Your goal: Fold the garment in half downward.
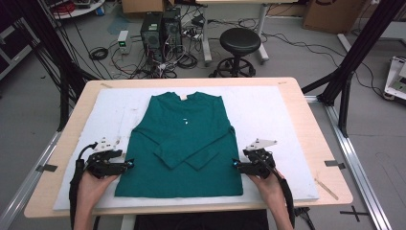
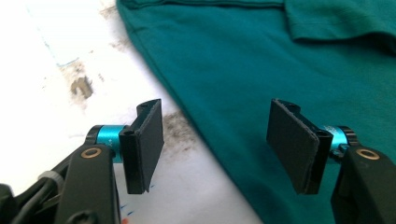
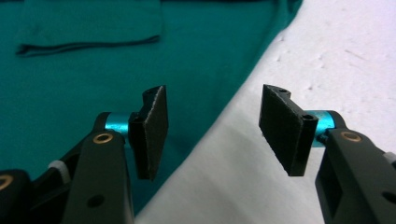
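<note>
Two grippers flank a green shirt (image 1: 184, 143): left gripper (image 1: 128, 164) and right gripper (image 1: 235, 164) fingers apart, straddling its side edges, clamping nothing. No legible writing.

Lighting even, pictures usable.
You have soft overhead light, faint shadows, mild glare on the white mat (image 1: 268, 110); both gripper views blur nearby.

No legible text, brand or number anywhere; only a small tan neck label (image 1: 182, 97), unreadable, on the green shirt (image 1: 184, 143), and a black cross mark (image 1: 355, 212) taped on the floor.
</note>
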`<state>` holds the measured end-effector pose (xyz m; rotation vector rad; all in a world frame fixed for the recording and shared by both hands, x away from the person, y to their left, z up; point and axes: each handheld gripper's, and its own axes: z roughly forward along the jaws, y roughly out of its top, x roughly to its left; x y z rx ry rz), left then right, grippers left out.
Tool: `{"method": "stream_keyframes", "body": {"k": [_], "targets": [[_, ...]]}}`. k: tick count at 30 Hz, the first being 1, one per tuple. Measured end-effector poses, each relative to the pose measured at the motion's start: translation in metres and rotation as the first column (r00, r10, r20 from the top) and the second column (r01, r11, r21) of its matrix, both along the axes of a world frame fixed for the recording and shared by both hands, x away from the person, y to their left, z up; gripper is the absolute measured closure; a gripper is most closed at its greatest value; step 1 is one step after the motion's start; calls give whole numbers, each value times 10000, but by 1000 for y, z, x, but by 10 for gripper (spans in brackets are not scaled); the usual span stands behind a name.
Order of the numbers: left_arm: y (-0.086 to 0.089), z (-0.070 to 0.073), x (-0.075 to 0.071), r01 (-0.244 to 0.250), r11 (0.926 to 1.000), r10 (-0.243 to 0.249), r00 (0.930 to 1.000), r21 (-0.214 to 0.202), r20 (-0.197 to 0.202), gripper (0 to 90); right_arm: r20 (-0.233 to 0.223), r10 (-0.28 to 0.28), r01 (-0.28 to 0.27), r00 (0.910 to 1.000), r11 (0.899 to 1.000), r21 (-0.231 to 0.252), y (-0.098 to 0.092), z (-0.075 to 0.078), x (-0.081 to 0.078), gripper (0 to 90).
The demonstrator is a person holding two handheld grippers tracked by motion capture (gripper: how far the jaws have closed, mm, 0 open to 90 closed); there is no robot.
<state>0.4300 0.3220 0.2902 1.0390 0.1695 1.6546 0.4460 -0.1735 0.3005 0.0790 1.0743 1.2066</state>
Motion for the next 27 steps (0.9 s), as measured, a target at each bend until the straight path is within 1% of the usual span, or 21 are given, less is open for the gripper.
{"method": "stream_keyframes", "body": {"k": [1, 3, 4, 7, 8, 10, 11, 12, 13, 14, 15, 16, 17, 18, 19, 20, 21, 22, 23, 25, 27], "targets": [[0, 0, 0, 0, 10000, 0, 10000, 0, 0, 363, 0, 0, 0, 10000, 10000, 0, 0, 0, 0, 428], [0, 0, 1, 89, 10000, -89, 10000, -35, 8, 363, -71, -226, 226, 9997, 9997, 40, 4, 1, 3, 433], [0, 1, 1, 82, 9999, -82, 10000, 99, 33, 363, -108, -303, 304, 9995, 9995, 81, 5, 1, 4, 433], [-3, 1, 2, 62, 10000, -62, 10000, 68, 41, 370, -116, -265, 266, 9996, 9996, 120, 6, 1, 4, 446], [-5, 2, 3, -51, 10000, 51, 10000, 59, 42, 370, -105, -245, 246, 9996, 9997, 82, 6, 0, 4, 467], [-5, 1, 3, -81, 10000, 81, 9999, -5, 67, 383, -86, -230, 230, 9997, 9997, -29, 7, 0, 4, 510], [-5, 1, 3, -81, 10000, 81, 9999, -5, 67, 395, -86, -230, 230, 9997, 9997, -29, 7, 0, 4, 510], [-3, 1, 3, -55, 10000, 56, 9999, -18, 161, 412, -111, -196, 194, 9997, 9997, -114, 7, 0, 4, 543], [-3, 1, 3, -55, 10000, 56, 9999, -18, 161, 439, -122, -150, 148, 9998, 9998, -159, 7, -1, 4, 543], [-1, -1, 4, 97, 10000, -97, 9996, -8, 277, 479, -151, -121, 117, 9998, 9996, -265, 6, -1, 3, 607], [-1, -1, 4, 97, 10000, -97, 9996, -8, 277, 514, -151, -121, 117, 9998, 9996, -265, 6, -1, 3, 607], [1, -2, 3, 263, 9993, -268, 9994, 248, 215, 583, -134, 10, -15, 9999, 9992, -412, 6, -1, 4, 660], [1, -2, 3, 263, 9993, -268, 9994, 248, 215, 630, -134, 10, -15, 9999, 9992, -412, 6, -1, 4, 660], [1, -3, 3, 183, 9992, -191, 9996, 361, 211, 630, -117, 109, -113, 9999, 9993, -370, 5, -1, 5, 690], [-1, -3, 3, 273, 9989, -281, 9994, 390, 214, 691, -163, 278, -284, 9995, 9988, -409, 2, 0, 6, 750], [-1, -4, 3, 308, 9979, -315, 9994, 565, 121, 731, -163, 362, -369, 9992, 9983, -457, 1, 0, 6, 778], [-1, -4, 3, 308, 9979, -315, 9994, 565, 121, 775, -184, 468, -477, 9987, 9975, -518, 0, 1, 7, 812], [-2, -4, 3, 454, 9963, -460, 9989, 726, 70, 824, -232, 613, -626, 9978, 9962, -600, -2, 2, 8, 845], [-2, -4, 3, 454, 9963, -460, 9989, 726, 70, 857, -232, 613, -626, 9978, 9962, -600, -2, 2, 8, 845], [-3, -4, 3, 449, 9961, -457, 9989, 764, 80, 863, -441, 988, -1018, 9941, 9922, -722, -6, 4, 9, 883], [-2, -5, 3, 458, 9958, -464, 9989, 799, 62, 865, -470, 1028, -1061, 9936, 9916, -743, -7, 4, 9, 887]]}}
